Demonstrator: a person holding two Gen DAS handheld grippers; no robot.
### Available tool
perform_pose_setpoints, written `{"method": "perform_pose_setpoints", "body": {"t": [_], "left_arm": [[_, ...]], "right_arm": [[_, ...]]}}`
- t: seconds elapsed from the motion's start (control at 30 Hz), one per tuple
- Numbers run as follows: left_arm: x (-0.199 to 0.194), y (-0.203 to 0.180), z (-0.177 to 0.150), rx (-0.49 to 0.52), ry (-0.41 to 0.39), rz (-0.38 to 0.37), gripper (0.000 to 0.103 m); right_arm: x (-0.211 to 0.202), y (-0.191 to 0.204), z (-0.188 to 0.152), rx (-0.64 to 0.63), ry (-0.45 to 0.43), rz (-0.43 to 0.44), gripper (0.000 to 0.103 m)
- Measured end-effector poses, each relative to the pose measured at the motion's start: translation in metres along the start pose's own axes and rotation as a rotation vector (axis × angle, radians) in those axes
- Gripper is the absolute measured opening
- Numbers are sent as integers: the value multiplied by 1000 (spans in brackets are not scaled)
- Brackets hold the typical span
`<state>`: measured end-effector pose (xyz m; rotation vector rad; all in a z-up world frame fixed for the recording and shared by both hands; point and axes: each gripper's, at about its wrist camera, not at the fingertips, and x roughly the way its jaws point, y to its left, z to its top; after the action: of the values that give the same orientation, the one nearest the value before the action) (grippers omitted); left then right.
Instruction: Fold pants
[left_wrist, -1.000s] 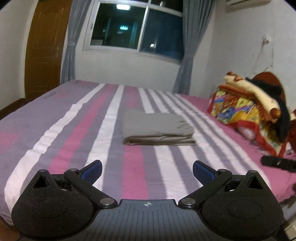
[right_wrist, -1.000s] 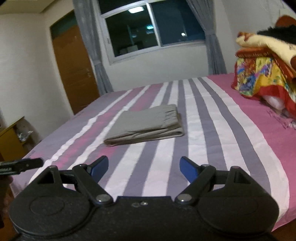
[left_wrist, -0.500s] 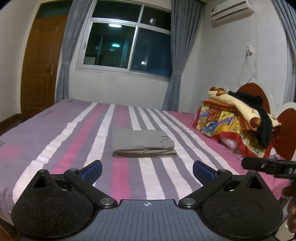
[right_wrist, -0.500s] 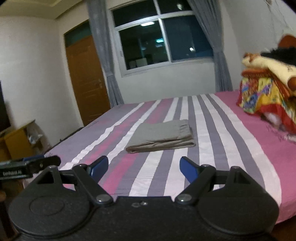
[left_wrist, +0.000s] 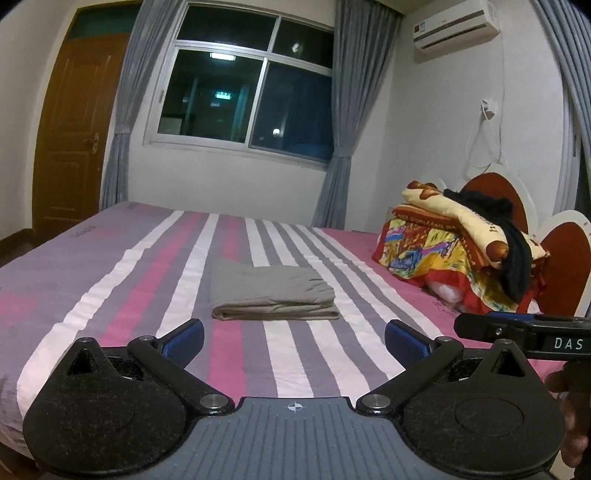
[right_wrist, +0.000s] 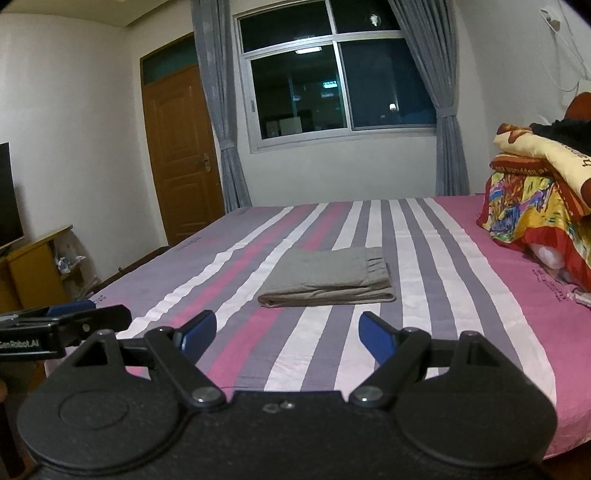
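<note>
Grey pants lie folded into a flat rectangle in the middle of the striped bed; they also show in the right wrist view. My left gripper is open and empty, held back from the bed's near edge, well short of the pants. My right gripper is open and empty, also back from the pants. The right gripper's side shows at the right edge of the left wrist view; the left gripper shows at the left of the right wrist view.
A pile of colourful blankets with a black garment sits at the bed's right end by a red headboard. A wooden door, a window and a low wooden cabinet stand beyond the bed.
Both grippers have pulled back and tilted up from the bed. The folded pants now look smaller and farther away. Both grippers stayed open.
</note>
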<state>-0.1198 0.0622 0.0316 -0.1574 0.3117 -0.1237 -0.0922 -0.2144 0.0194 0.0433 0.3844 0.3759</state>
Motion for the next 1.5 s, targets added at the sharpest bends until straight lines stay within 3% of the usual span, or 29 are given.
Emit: {"method": "perform_pose_setpoints", "body": {"t": [1.5], "left_arm": [[-5, -1, 5, 32, -28, -31, 103]], "right_arm": [[-7, 8, 0, -8, -24, -4, 84]]}}
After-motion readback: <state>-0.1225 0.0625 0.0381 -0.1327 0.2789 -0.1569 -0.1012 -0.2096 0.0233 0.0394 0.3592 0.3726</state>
